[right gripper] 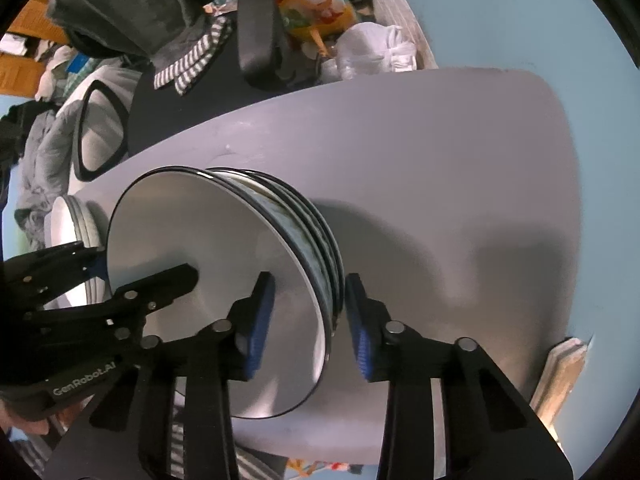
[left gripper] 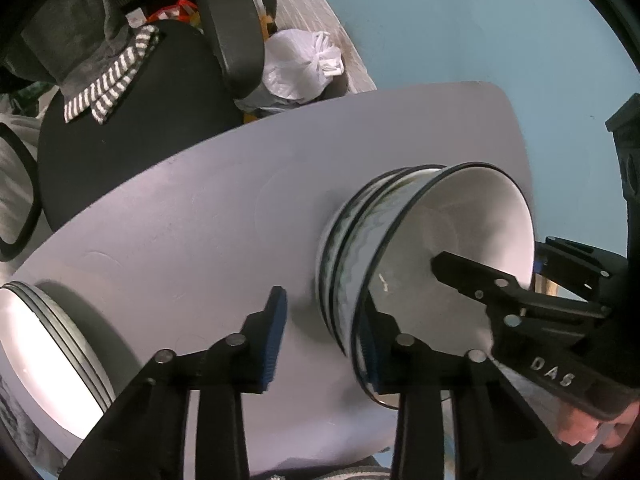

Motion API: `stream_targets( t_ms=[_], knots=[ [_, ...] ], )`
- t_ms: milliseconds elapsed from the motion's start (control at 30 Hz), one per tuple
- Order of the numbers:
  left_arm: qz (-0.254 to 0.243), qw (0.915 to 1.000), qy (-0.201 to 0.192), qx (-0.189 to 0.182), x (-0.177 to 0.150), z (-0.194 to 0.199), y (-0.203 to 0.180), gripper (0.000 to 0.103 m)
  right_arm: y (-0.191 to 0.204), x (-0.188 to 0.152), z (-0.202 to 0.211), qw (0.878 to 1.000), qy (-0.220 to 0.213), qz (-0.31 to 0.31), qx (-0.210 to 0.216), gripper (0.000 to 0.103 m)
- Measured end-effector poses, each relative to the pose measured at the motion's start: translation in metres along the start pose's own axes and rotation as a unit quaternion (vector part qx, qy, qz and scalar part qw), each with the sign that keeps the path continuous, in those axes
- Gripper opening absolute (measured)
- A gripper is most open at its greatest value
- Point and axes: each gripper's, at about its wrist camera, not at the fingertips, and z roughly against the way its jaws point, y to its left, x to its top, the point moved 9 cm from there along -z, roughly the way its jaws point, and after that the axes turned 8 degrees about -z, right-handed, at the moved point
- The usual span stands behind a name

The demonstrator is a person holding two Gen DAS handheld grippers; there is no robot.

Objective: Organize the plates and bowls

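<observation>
Bowls (right gripper: pixel 224 280) stacked on table (right gripper: pixel 440 160); right gripper (right gripper: pixel 308 320) open astride top rim, left gripper (left gripper: pixel 324 336) open, empty.

"DAS" embossed on right gripper (left gripper: pixel 460 276) body, left wrist view, "GenRobot.AI" printed on left gripper (right gripper: pixel 160 280) body, right wrist view

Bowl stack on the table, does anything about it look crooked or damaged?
The top bowl sits askew on the stack: its rim tilts away from the rims below, leaving an uneven gap. A small pale fleck marks its inner wall; whether it is a chip or residue, I cannot tell.
</observation>
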Motion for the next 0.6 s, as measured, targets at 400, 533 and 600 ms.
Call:
stream_targets(
  t_ms=[400, 533, 600],
  knots=[
    [-0.052, 0.9984, 0.009, 0.019, -0.0003, -0.0015, -0.0068, 0.023, -0.0025, 0.0011, 0.0007, 1.000, -0.018, -0.003, 0.005, 0.033],
    [-0.052, 0.9985, 0.009, 0.015, -0.0008, -0.0023, -0.0053, 0.023, -0.0044, 0.0021, 0.0000, 1.000, -0.013, -0.015, 0.013, 0.033],
    [-0.049, 0.9987, 0.012, 0.010, -0.0021, -0.0034, -0.0036, 0.023, -0.0044, 0.0015, -0.0004, 1.000, -0.011, -0.020, 0.015, 0.033]
  ],
)
